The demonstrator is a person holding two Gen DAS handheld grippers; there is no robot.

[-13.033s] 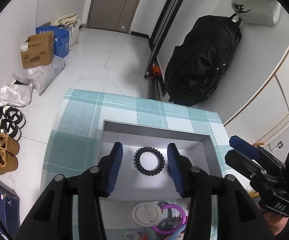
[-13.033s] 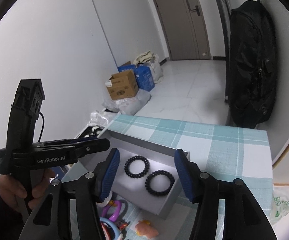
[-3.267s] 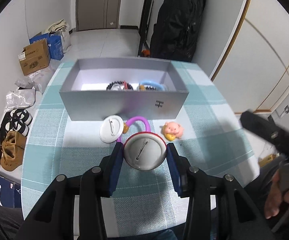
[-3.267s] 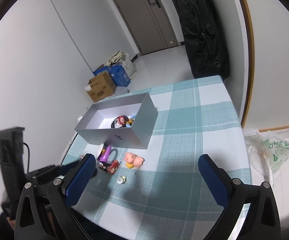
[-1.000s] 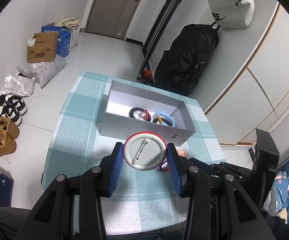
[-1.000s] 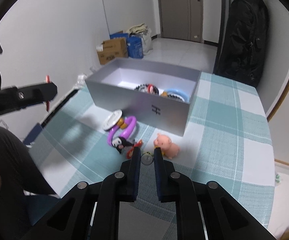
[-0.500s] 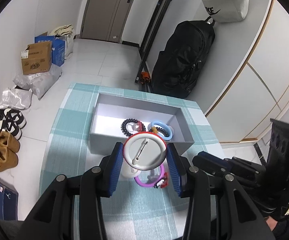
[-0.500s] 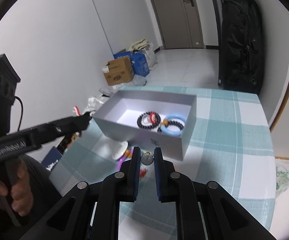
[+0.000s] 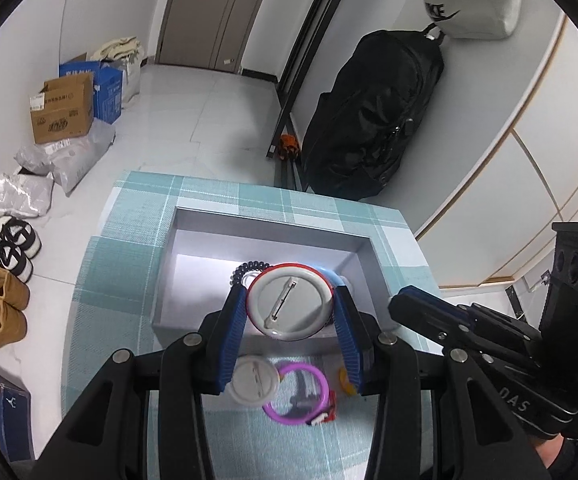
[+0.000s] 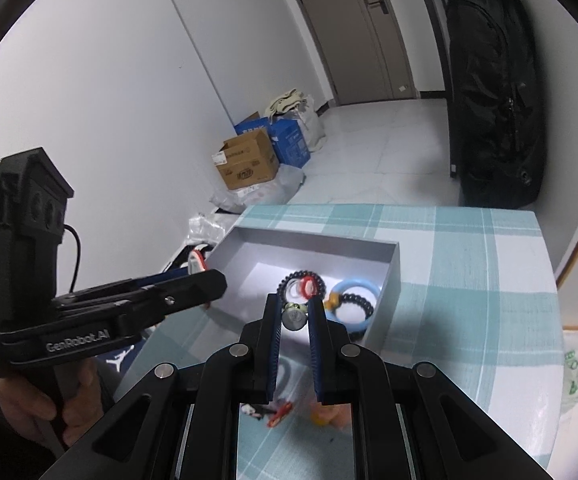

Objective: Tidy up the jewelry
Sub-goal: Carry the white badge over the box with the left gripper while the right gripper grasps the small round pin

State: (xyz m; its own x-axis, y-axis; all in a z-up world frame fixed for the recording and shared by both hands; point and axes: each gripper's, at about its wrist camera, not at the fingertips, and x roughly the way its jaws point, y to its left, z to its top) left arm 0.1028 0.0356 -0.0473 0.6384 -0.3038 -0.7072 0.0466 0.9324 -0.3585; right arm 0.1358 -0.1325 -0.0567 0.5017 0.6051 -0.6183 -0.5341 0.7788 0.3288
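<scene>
My left gripper [image 9: 291, 312] is shut on a red-rimmed round pin badge [image 9: 291, 307], pin side up, held above the near part of the grey box [image 9: 193, 232]. My right gripper [image 10: 293, 316] is shut on a small round silver charm [image 10: 293, 317], held over the box's near wall. The box [image 10: 385, 280] holds black coil bracelets [image 10: 301, 282], a light blue ring [image 10: 355, 300] and a small red ring. The left gripper also shows at the left of the right wrist view [image 10: 205, 284]. The right gripper shows at the right of the left wrist view [image 9: 413, 300].
On the checked tablecloth [image 9: 129, 232] in front of the box lie a white pin badge [image 9: 254, 379], a purple ring [image 9: 295, 392], a small red piece [image 9: 321, 416] and a pink pig figure [image 10: 329, 412]. A black bag [image 9: 373, 112] stands beyond the table. Boxes and shoes are on the floor.
Both grippers have moved forward to the box with their loads. The badge now hangs over the box's contents and the charm over its near wall.
</scene>
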